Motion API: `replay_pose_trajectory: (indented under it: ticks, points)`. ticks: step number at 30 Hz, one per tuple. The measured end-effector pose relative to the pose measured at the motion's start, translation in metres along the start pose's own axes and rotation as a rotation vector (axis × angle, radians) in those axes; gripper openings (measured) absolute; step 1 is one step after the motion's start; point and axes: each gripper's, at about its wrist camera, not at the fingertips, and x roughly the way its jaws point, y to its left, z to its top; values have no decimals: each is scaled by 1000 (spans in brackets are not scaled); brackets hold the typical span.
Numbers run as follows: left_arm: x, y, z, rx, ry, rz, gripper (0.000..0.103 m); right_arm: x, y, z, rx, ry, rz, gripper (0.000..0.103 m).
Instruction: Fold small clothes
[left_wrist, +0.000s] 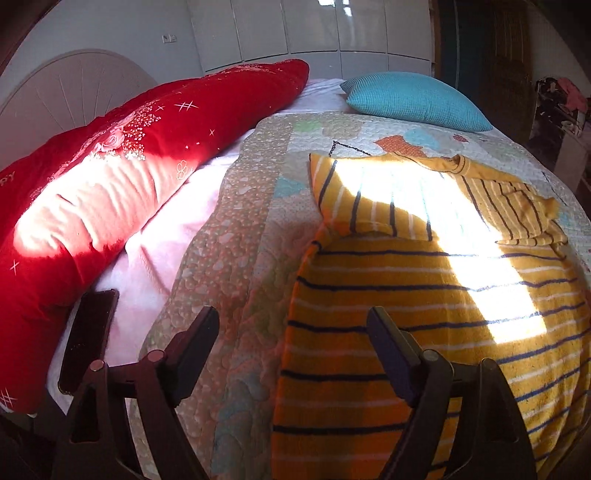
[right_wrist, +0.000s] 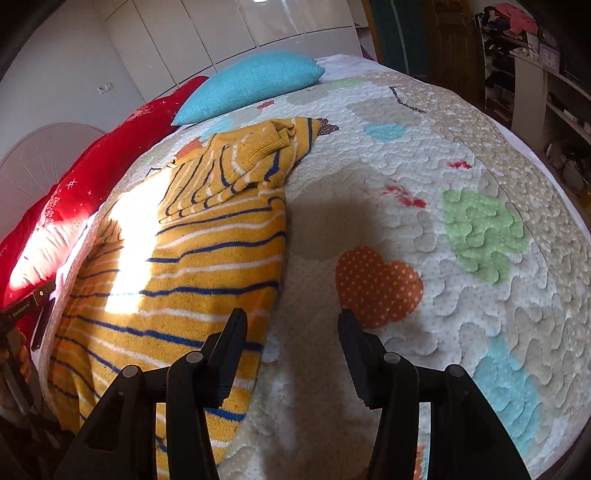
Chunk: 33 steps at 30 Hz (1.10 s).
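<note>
A small yellow sweater with navy and white stripes (left_wrist: 424, 295) lies flat on the quilt, both sleeves folded in across the chest. It also shows in the right wrist view (right_wrist: 184, 266). My left gripper (left_wrist: 293, 332) is open and empty, hovering over the sweater's lower left edge, its right finger above the cloth. My right gripper (right_wrist: 291, 332) is open and empty, straddling the sweater's lower right edge, its left finger over the cloth and its right finger over the quilt.
A patchwork quilt (right_wrist: 424, 221) covers the bed. A long red pillow (left_wrist: 110, 177) lies along the headboard side, a teal cushion (left_wrist: 413, 99) at the far end. A dark phone (left_wrist: 88, 336) lies on the pink sheet. Shelves (right_wrist: 535, 74) stand at right.
</note>
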Motion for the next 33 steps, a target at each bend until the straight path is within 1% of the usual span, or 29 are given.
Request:
replay_pose_trajectory:
  ticks: [1,4,7,8,11,14,18,21,22,24,29,30,31,32,33]
  points:
    - [-2,3,-7,-26,20,-37,81,-2,1,-4,13,6,25,56]
    - [-2,15,-33,-134,94,-184,81,-5,5,-16,45,30,108,56]
    - [1,24,-62,-235,158,-294,81,-4,8,-30,72,57,187,58]
    - [1,27,-71,-258,166,-322,81,-4,10,-35,78,64,207,58]
    - [-12,28,-90,-284,127,-364,81,-5,16,-48,87,73,264,58]
    - [-23,27,-105,-323,113,-428,81,-4,22,-61,117,94,352,59]
    - [-34,18,-117,-294,106,-438,81,-6,28,-79,156,106,437,59]
    - [-38,11,-125,-294,111,-476,81,-5,28,-90,201,135,511,59]
    - [-39,9,-127,-293,111,-475,81,-5,29,-93,208,140,525,59]
    - [-40,6,-130,-288,106,-469,81,-7,32,-98,203,140,529,59]
    - [-44,6,-138,-299,97,-486,81,-10,39,-105,186,157,535,59]
    - [-44,6,-138,-304,96,-482,80,-10,42,-107,177,163,532,59]
    - [-44,7,-139,-311,99,-473,72,-8,47,-107,169,168,528,59]
    - [-43,8,-139,-317,105,-459,56,-7,52,-108,163,171,520,59]
    - [-43,10,-138,-319,115,-441,45,-6,57,-110,154,170,503,59]
